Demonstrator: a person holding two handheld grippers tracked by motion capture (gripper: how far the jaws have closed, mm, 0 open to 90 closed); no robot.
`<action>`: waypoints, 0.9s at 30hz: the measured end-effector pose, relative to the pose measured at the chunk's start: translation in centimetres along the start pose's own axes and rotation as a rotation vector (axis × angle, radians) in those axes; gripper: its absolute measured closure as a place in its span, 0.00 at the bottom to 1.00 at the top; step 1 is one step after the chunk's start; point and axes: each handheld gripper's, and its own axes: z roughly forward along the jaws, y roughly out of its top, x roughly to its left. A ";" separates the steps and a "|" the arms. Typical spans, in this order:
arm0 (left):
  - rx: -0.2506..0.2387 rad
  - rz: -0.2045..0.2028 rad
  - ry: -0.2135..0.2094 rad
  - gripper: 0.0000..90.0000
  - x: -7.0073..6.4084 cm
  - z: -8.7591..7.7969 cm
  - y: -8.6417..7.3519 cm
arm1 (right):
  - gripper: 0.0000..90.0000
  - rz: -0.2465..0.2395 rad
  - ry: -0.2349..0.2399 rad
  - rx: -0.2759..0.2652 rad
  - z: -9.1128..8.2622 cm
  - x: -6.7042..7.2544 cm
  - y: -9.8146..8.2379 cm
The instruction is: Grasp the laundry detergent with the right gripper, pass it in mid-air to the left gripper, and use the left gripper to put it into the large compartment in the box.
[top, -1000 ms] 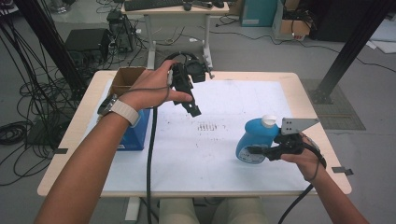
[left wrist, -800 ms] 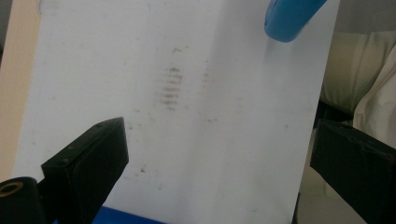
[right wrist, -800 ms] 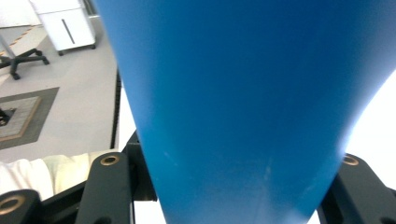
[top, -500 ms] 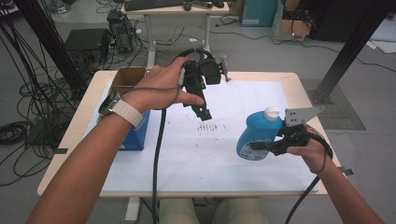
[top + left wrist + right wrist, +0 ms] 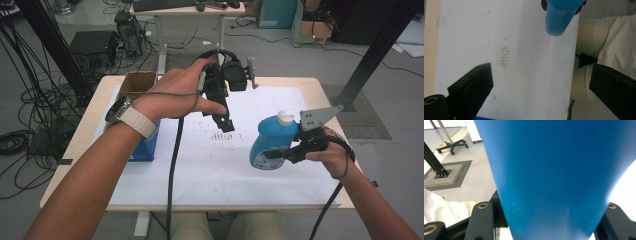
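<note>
White paper covers the desk (image 5: 300, 90), which is ringed by cables and black frame posts on the grey floor. Near its middle a faint patch of grey smudges (image 5: 222, 136) is printed or rubbed into the sheet, and every place below is given from that mark.

To the right of the smudges, and somewhat nearer the person, a blue bottle (image 5: 270, 142) with a white cap is held clear of the sheet. It is pinched around its body by the right claw (image 5: 282, 152), whose jaws are pressed against both flanks of the plastic, as is seen close up in the right gripper view (image 5: 554, 177). A grip on the body rather than the neck is judged to leave the cap free, so that it can be reached from above.

Just above and beyond the smudges the left claw (image 5: 223, 117) is held in the air, pointed downward, its jaws spread wide with nothing between them. From its own view the bottle's base (image 5: 560, 18) is seen ahead, which suggests that it is being lined up for the cap.

Left of the smudges a blue box (image 5: 145, 147) and a small cardboard box (image 5: 137, 82) are left untouched.
</note>
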 end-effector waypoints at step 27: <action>-0.022 0.007 -0.004 0.05 -0.4 -0.5 0.0 | 0.47 -0.040 0.047 0.021 3.4 -0.8 2.6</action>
